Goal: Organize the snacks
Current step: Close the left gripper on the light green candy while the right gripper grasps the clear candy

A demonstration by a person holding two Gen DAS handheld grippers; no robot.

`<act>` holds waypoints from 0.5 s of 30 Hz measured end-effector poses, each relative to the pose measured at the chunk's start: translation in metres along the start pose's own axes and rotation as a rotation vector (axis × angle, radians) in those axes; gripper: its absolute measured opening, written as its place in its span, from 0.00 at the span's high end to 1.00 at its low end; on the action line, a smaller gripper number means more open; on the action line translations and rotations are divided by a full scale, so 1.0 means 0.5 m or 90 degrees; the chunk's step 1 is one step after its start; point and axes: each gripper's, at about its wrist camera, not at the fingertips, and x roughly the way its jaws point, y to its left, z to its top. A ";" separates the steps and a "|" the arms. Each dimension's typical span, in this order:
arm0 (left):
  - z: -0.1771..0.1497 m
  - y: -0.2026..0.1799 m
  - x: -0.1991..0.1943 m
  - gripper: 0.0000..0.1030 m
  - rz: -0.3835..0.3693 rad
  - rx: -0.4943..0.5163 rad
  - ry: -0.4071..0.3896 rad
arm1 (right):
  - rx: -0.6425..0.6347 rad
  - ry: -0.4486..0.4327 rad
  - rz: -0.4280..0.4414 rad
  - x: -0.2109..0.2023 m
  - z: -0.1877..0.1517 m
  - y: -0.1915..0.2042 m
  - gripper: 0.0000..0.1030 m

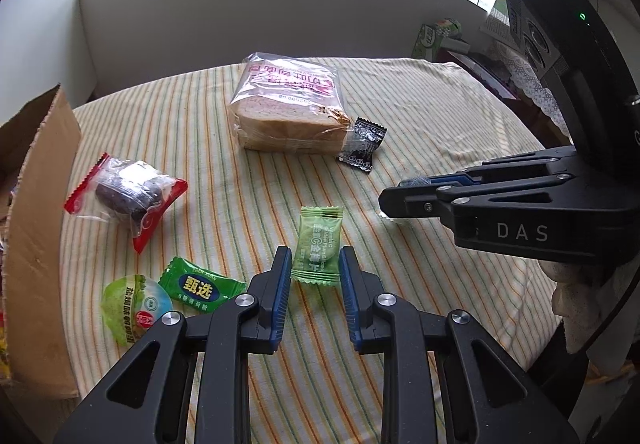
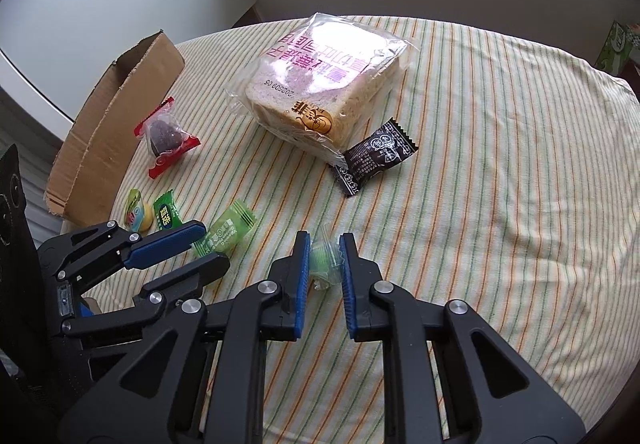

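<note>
Both grippers are clamped on snacks: left gripper [image 1: 315, 264] on a pale green sachet [image 1: 318, 248], right gripper [image 2: 325, 258] on a clear-wrapped green candy [image 2: 326, 258]. Five snacks lie loose toward ten to twelve o'clock; the cardboard box [image 2: 116, 132] sits at ten o'clock, its inside unseen.

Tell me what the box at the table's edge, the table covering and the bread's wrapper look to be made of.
Box: brown corrugated cardboard, matte; its torn top edge shows fluting. Table covering: seemingly woven fabric, matte, striped green and orange, with soft creases and a draped edge. Bread wrapper: thin clear plastic film, glossy; the slices show through and it crinkles with bright glare.
</note>
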 end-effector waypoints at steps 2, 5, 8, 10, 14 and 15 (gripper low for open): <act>-0.001 0.006 -0.006 0.78 0.001 -0.005 -0.004 | 0.001 -0.008 0.001 -0.009 -0.001 -0.001 0.86; -0.003 0.015 -0.023 0.78 0.006 -0.009 -0.017 | -0.005 -0.026 -0.004 -0.031 -0.004 0.001 0.86; 0.003 0.024 -0.043 0.78 0.008 -0.019 -0.036 | -0.021 -0.044 -0.004 -0.058 -0.006 0.014 0.86; 0.005 0.031 -0.065 0.78 0.013 -0.025 -0.057 | -0.040 -0.062 -0.012 -0.078 -0.004 0.032 0.86; 0.010 0.053 -0.109 0.78 0.025 -0.044 -0.097 | -0.076 -0.095 -0.016 -0.110 0.006 0.079 0.86; 0.010 0.059 -0.118 0.78 0.029 -0.050 -0.106 | -0.085 -0.102 -0.017 -0.115 0.008 0.092 0.86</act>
